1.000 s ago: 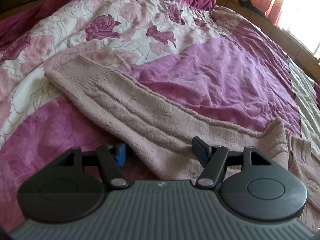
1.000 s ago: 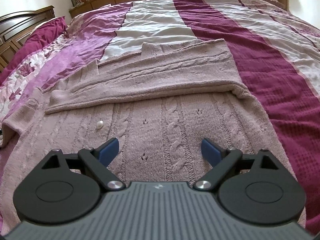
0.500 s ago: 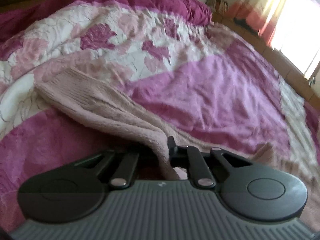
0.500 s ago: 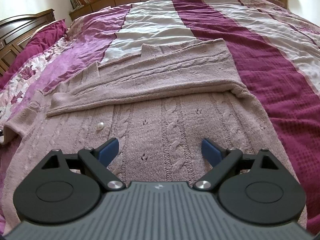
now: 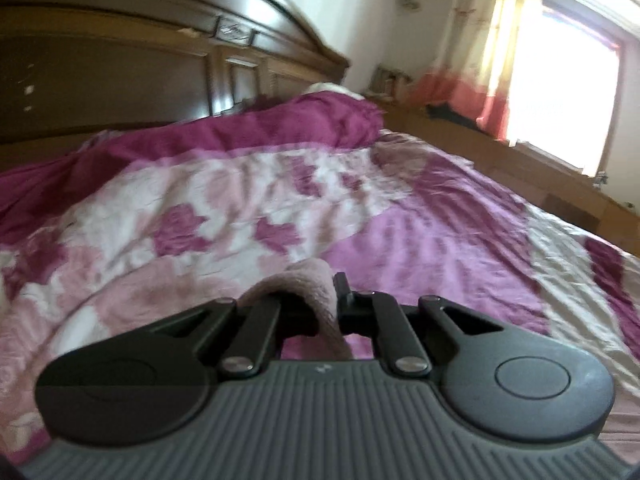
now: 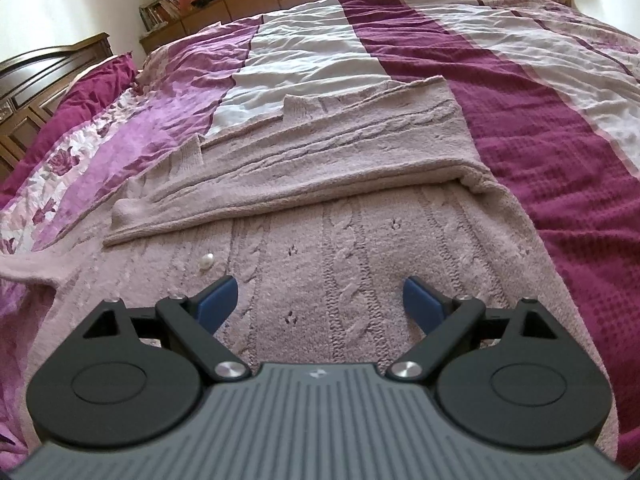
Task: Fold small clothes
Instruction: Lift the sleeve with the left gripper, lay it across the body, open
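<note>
With the left gripper (image 5: 326,304) clamped on the sweater's sleeve (image 5: 316,292), a fold of knit bunched between its fingers, we should carry that sleeve across onto the sweater (image 6: 344,240) body in 1 smooth arc, keeping it taut so it lands flat. The right gripper (image 6: 320,300) hovers with fingers spread wide and empty, just above the cable-knit front; we could press there to pin the body. Ahead of those fingers 1 sleeve already lies folded across. Beyond both lies a purple, white and floral bed cover (image 6: 540,128), a dark wooden headboard (image 5: 160,60) and a bright curtained window (image 5: 560,80).
</note>
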